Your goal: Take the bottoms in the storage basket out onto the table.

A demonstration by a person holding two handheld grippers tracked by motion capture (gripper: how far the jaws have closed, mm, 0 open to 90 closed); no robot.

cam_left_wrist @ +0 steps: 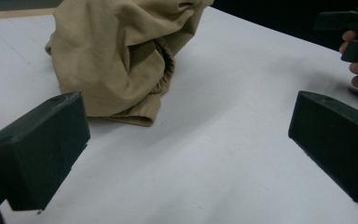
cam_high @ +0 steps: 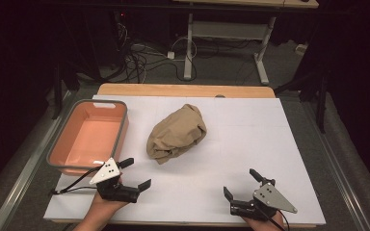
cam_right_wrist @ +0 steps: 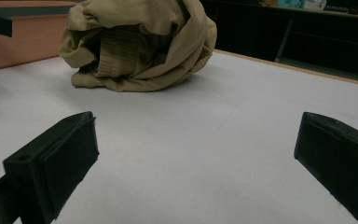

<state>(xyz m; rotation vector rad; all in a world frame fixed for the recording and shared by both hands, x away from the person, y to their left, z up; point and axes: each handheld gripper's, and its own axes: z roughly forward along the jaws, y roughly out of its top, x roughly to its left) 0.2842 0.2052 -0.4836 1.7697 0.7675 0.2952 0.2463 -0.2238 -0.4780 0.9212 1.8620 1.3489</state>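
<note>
Here's the white, sheet-covered surface, and right in the middle of it sits a crumpled heap of tan cloth, bunched into a rounded lump with a gathered, elastic-looking hem showing at its near edge. It lies free on the surface, nothing touching it. Off to its left, just beside it but apart, stands a salmon-pink rectangular plastic tub with a grey rim, near the left edge of the surface.

Down at the near edge, the left hand-held gripper sits low just above the surface, jaws spread wide and empty, pointing up and to the right toward the cloth. Its grey three-cornered plate sits close to the tub's near corner. From its own camera, the cloth heap is ahead and to the left, short of the jaws.

Over on the right, the right hand-held gripper is also low at the near edge, jaws wide apart, holding nothing, well apart from the cloth. Its camera looks across bare white surface to the tan heap, with the pink tub behind it to the left.
</note>
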